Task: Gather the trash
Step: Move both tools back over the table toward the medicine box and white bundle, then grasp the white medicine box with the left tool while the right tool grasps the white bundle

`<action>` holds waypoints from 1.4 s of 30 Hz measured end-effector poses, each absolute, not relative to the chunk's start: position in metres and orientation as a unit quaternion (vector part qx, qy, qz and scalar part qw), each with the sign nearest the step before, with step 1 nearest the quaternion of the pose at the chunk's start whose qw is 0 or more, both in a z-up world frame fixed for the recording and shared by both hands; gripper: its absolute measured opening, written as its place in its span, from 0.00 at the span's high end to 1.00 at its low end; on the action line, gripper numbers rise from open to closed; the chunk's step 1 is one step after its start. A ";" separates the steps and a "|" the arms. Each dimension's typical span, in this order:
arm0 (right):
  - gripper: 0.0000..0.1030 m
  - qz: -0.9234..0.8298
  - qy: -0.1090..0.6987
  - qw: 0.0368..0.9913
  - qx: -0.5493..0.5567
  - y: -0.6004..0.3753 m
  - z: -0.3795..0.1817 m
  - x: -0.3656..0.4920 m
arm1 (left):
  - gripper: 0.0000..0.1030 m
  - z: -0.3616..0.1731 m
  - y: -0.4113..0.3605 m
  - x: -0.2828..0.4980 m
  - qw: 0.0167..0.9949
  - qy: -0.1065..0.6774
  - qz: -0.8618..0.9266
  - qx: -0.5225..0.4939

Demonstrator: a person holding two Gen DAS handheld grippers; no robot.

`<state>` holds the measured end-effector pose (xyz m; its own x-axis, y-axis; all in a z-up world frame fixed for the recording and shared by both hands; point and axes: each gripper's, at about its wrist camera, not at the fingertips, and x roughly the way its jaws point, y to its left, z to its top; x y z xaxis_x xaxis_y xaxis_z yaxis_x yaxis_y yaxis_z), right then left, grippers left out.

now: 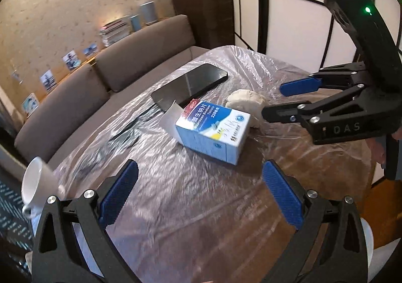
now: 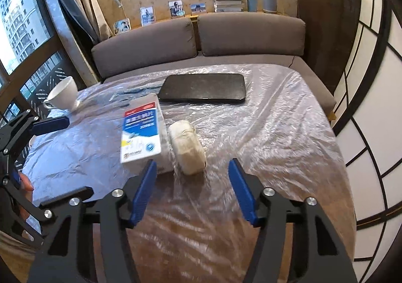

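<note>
A small white-and-blue cardboard medicine box with one end flap open is seen lying on a wooden table covered in crinkled clear plastic film, roughly at the middle of the tabletop; a crumpled off-white paper wad is lodged just beside it, the two appearing to touch along one side; both items are free of any grip. The box is shown in the right wrist view with its printed face upward, and the wad in the left wrist view behind the box's far corner.

The left gripper is held wide open, its blue-padded fingers spread above the film near the box, with nothing between them; the right gripper is likewise spread wide and empty, the wad lying just ahead of the gap and the box just ahead of its left pad; in the left wrist view the right gripper is seen reaching in from the side, its tips near the wad.

Beyond the box a black flat smartphone is laid face up on the film; a white ceramic cup is seen tilted at the table's edge; a grey cushioned sofa is set behind the table.
</note>
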<state>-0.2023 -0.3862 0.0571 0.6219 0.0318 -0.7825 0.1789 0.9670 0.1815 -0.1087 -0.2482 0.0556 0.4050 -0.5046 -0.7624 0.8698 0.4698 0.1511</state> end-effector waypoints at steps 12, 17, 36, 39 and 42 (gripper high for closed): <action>0.48 -0.047 0.438 0.888 0.133 -0.393 0.038 -0.163 | 0.03 0.026 -0.283 -0.073 0.771 0.353 -0.451 0.280; 0.48 -0.056 0.435 0.888 0.138 -0.396 0.038 -0.162 | 0.03 0.021 -0.290 -0.057 0.773 0.364 -0.449 0.261; 0.57 -0.048 0.428 0.884 0.180 -0.401 0.028 -0.169 | 0.19 0.008 -0.311 -0.051 0.796 0.362 -0.405 0.267; 0.55 -0.041 0.433 0.879 0.196 -0.401 0.023 -0.169 | 0.19 0.008 -0.307 -0.048 0.799 0.371 -0.399 0.253; 0.55 -0.033 0.432 0.878 0.202 -0.398 0.022 -0.169 | 0.19 0.007 -0.303 -0.049 0.804 0.376 -0.388 0.249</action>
<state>-0.1693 -0.3979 0.0216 0.6238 0.1160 -0.7729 0.2331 0.9163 0.3256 -0.0489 -0.3026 0.0073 0.4162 -0.4363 -0.7978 0.8113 0.5744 0.1090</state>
